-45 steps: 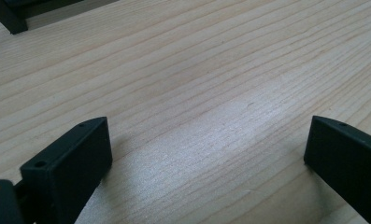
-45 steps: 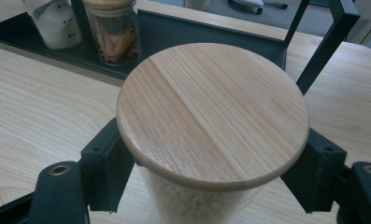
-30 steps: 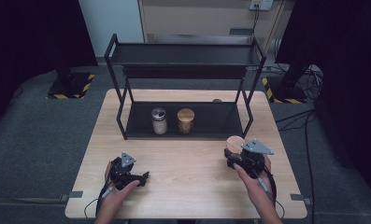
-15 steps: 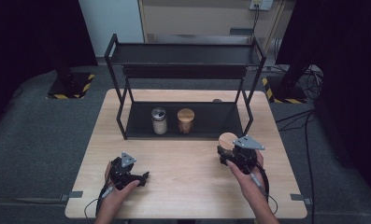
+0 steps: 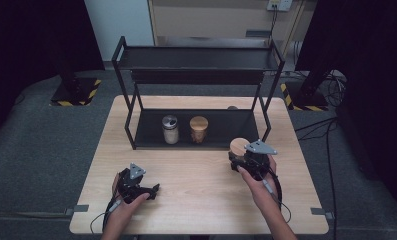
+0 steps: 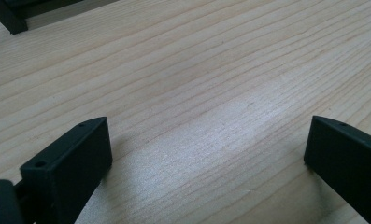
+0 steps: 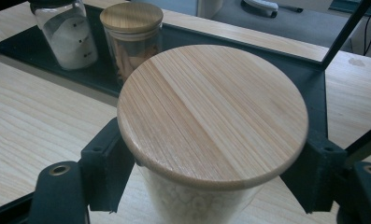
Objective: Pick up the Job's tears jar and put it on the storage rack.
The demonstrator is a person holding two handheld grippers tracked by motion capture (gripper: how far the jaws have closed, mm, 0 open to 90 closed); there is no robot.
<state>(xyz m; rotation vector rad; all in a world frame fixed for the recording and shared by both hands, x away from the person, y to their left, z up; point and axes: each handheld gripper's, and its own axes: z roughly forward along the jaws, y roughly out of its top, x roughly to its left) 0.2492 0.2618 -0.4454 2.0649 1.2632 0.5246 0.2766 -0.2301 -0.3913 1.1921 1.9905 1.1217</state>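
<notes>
Carrying the jar (image 7: 206,140) toward the rack (image 5: 198,75) looked like the step in hand, and doing it well depended mostly on the grip. The right gripper (image 5: 246,159) had its two black jaws clamped on the jar's sides just under the wide wooden lid (image 5: 239,146), with the jar upright near the rack's right front leg, above the table (image 5: 196,200). Since the hold sat high on the body, the jar was best kept level and moved slowly, so it would not swing or slip. The bottom shelf (image 5: 236,120) already held a shaker jar (image 5: 170,129) and a second wooden-lidded jar (image 5: 198,129) side by side at its middle; the bare stretch to their right seemed the natural spot. Going in low, under the upper shelf and clear of the slanted leg, then lowering until the base met the shelf before letting go, would have been the safe course. The left gripper (image 5: 136,186) rested on the table with its jaws spread wide and nothing between them.
</notes>
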